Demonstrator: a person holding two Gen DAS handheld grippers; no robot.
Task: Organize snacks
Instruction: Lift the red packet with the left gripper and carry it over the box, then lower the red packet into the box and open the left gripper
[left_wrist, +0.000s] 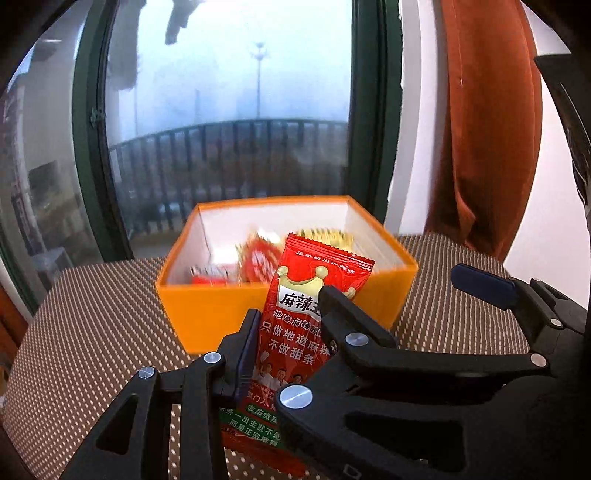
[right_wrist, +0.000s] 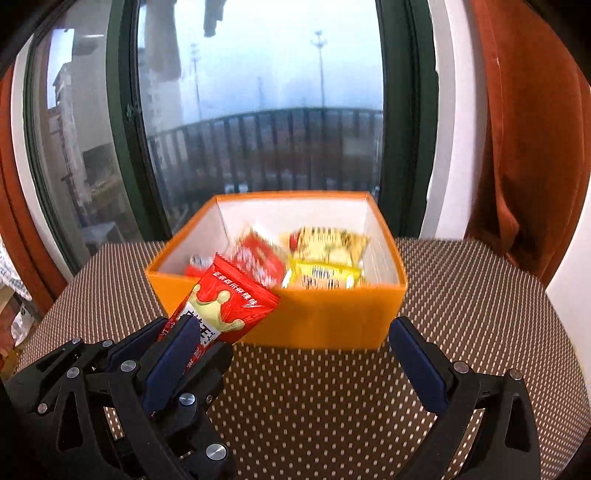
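My left gripper is shut on a red snack packet with a gold crown and holds it upright in front of the orange box. The same packet and left gripper show at the lower left of the right wrist view. My right gripper is open and empty, its right finger just short of the box's front wall. Inside the box lie red packets and yellow packets. In the left wrist view one blue-padded finger of the right gripper shows at the right.
The box stands on a brown dotted table mat. Behind it is a dark green window frame with a balcony railing outside. A rust-orange curtain hangs at the right, close to the table's far right edge.
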